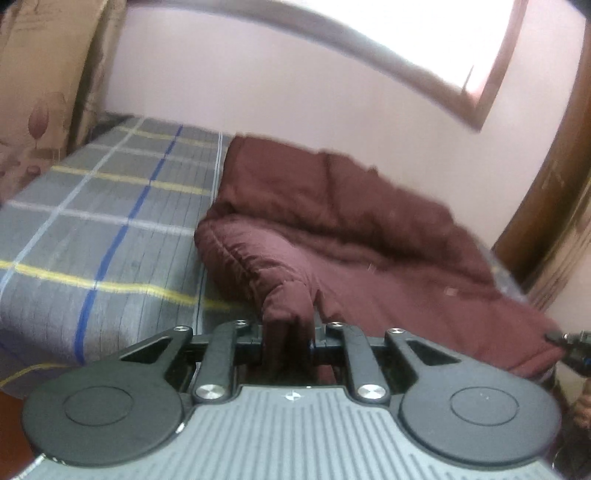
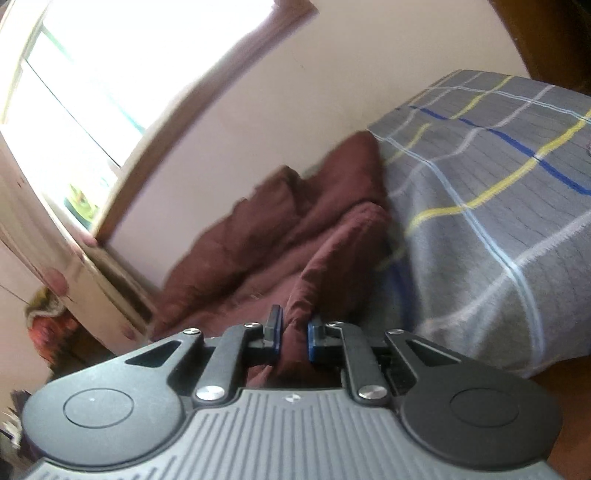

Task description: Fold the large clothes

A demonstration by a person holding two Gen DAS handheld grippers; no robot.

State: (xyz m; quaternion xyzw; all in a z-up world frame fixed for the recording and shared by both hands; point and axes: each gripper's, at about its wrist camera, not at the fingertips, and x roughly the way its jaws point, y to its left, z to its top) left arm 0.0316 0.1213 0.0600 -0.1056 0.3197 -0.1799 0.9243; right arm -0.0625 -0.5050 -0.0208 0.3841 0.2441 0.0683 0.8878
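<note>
Left gripper [image 1: 288,338] clamped tight on a bunched corner of the maroon quilt [image 1: 351,229], fabric pinched right between the jaws at 6 o'clock of its view. Right gripper [image 2: 293,332] likewise closed on another fold of the same quilt, blue pads [image 2: 275,328] pressing cloth from both sides. Rest of the quilt heaped on the bed [image 1: 110,206], running from the grippers out toward 1 o'clock in the left view and bunched against the pink wall [image 1: 295,92]. Plaid grey sheet bare at 10 o'clock. Window [image 1: 424,33] up past 1.

Looks like the start of a fold: two corners of the near edge grabbed, nothing laid flat yet. Next up, probably: lift both corners together, keep the edge taut, carry it over toward the wall side without letting thick padding slip out.
</note>
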